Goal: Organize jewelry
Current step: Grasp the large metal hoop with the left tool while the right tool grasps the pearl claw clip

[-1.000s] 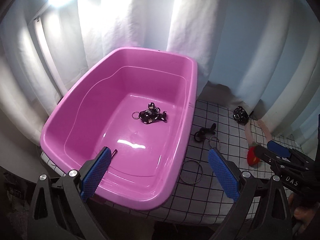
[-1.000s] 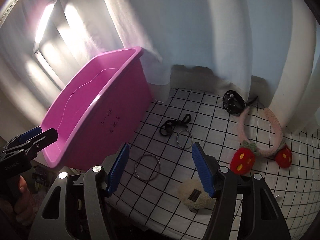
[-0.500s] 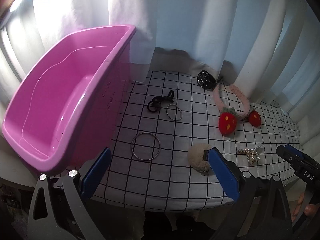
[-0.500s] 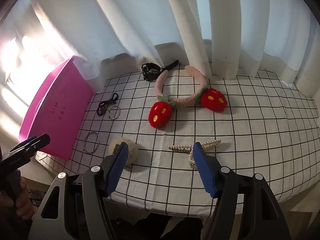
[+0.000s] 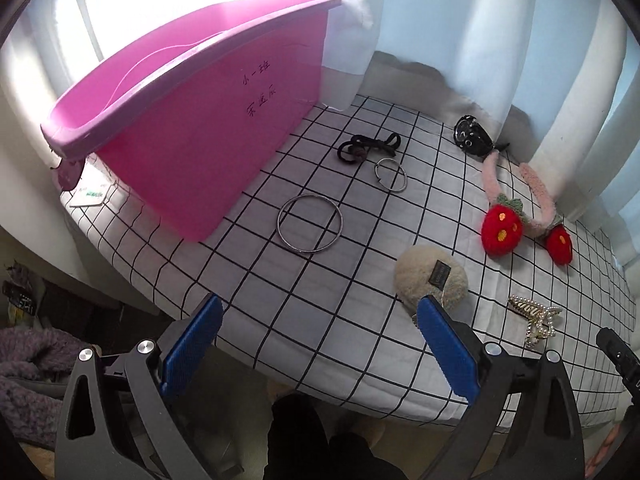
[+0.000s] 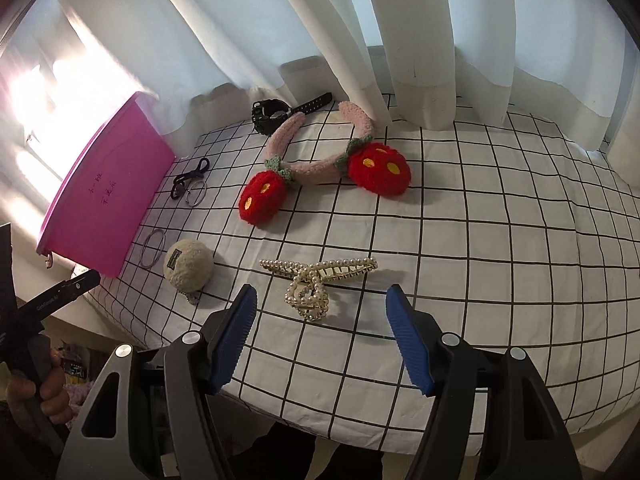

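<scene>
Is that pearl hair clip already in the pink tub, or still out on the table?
Out. The pearl hair clip lies on the checked cloth, just ahead of the right gripper, far from the pink tub.

- Pearl clip [image 6: 316, 280]: flat on the cloth.
- Strawberry headband [image 6: 320, 168]: flat, behind it.
- Bangle [image 5: 310, 224], rings [image 5: 391, 174]: beside the pink bin [image 5: 192, 112].

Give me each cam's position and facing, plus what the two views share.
Left wrist: on the left hand-held gripper, at the table's near edge, facing the pink bin and large silver bangle; open blue fingers show.
Right wrist: on the right hand-held gripper, facing the pearl hair claw; open fingers, plus the person's left hand gripping the other tool.
Shared: bin, bangle, strawberry headband, beige plush clip, black watch.
</scene>
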`<state>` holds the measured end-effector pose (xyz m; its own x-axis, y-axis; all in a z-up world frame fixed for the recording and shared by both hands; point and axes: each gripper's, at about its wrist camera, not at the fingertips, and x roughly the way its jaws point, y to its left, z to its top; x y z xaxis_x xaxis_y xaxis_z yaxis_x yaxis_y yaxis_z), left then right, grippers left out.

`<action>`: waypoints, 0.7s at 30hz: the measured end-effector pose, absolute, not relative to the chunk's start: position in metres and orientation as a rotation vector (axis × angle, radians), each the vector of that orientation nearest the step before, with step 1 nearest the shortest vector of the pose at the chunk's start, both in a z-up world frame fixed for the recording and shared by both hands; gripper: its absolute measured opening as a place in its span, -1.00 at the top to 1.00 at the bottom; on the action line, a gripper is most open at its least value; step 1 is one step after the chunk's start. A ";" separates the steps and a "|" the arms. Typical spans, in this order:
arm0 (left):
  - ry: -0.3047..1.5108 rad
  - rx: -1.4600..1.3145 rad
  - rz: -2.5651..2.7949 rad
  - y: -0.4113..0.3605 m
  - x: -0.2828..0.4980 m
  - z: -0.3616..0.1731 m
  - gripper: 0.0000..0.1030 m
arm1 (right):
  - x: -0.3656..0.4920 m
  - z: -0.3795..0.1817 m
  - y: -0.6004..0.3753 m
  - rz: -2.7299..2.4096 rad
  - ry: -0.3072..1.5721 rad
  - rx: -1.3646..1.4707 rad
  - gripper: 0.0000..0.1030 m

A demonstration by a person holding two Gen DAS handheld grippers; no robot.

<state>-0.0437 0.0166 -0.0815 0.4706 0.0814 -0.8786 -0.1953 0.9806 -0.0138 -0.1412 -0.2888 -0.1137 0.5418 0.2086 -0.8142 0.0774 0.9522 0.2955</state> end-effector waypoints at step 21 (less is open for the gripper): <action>1.064 -0.109 0.202 0.043 -0.004 -0.147 -0.87 | -0.127 -0.162 -0.269 0.046 1.011 0.282 -0.25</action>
